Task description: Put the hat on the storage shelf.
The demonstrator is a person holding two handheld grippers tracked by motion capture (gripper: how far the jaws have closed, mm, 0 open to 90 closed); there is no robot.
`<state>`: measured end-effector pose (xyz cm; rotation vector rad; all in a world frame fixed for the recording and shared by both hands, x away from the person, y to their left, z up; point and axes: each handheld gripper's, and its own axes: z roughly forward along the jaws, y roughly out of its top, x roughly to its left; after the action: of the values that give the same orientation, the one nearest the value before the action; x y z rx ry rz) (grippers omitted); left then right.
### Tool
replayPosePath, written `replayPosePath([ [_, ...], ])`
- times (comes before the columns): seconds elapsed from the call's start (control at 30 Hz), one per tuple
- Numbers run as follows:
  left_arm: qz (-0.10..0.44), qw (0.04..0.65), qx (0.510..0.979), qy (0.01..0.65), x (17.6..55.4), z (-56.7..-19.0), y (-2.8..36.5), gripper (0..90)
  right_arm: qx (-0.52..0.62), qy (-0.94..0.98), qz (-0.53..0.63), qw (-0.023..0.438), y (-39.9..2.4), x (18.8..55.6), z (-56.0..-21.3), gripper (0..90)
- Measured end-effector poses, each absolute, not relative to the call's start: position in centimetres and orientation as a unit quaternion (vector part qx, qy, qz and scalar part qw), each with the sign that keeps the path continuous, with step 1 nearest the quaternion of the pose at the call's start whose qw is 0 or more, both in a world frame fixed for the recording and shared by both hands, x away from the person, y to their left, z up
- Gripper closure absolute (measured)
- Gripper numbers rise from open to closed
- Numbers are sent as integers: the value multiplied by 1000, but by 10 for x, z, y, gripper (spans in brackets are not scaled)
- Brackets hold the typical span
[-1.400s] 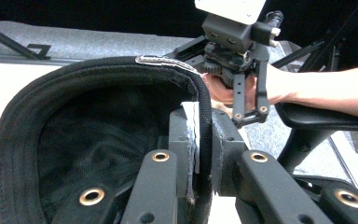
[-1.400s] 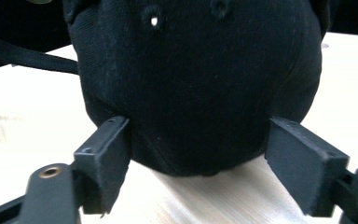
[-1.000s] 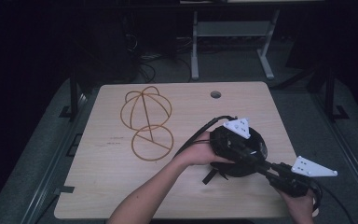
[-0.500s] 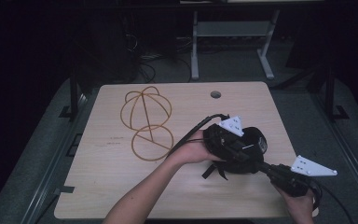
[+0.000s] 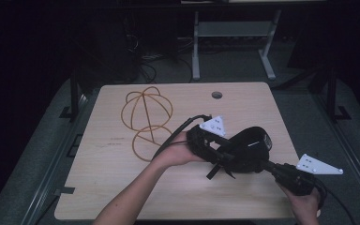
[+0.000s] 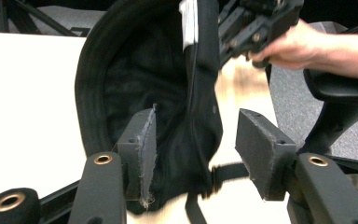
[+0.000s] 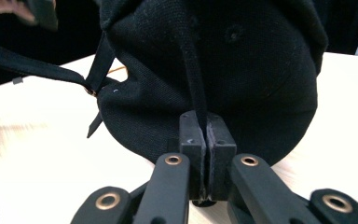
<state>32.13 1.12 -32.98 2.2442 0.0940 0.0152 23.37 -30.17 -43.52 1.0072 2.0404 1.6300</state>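
A black cap (image 5: 252, 146) hangs just above the wooden table (image 5: 122, 187) at the right. My right gripper (image 5: 264, 164) comes in from the lower right and is shut on a fold of the cap's fabric (image 7: 242, 70), its pads (image 7: 189, 135) pressed together on it (image 7: 207, 128). My left gripper (image 5: 226, 158) reaches in from the left. Its jaws have just been opening and now stand apart (image 6: 200, 126), with the cap's rim and lining (image 6: 135, 70) loose between the pads (image 6: 145, 140). A black strap (image 7: 28, 63) trails off the cap's back.
An orange wire frame (image 5: 146, 117) of hoops lies on the table's left half. A round cable hole (image 5: 217, 95) sits near the far edge. Beyond the table stands a grey metal stand (image 5: 234, 33) on a dark floor. The other hand and gripper (image 6: 261, 23) show past the cap.
My left gripper has let go of the cap, opened its jaws and slid left with the hand. The right gripper and the cap have stayed in place.
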Motion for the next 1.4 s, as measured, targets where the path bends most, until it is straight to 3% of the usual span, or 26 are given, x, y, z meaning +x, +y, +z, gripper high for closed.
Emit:
replayPosePath([
  [0.6, 52, 426, 900, 72, 307, -365, 63, 421, 362, 716, 565, 192, -319, 240, -408, 881],
  [1.4, 86, 440, 887, 114, 282, -414, 121, 384, 338, 745, 553, 162, -316, 272, -331, 882],
])
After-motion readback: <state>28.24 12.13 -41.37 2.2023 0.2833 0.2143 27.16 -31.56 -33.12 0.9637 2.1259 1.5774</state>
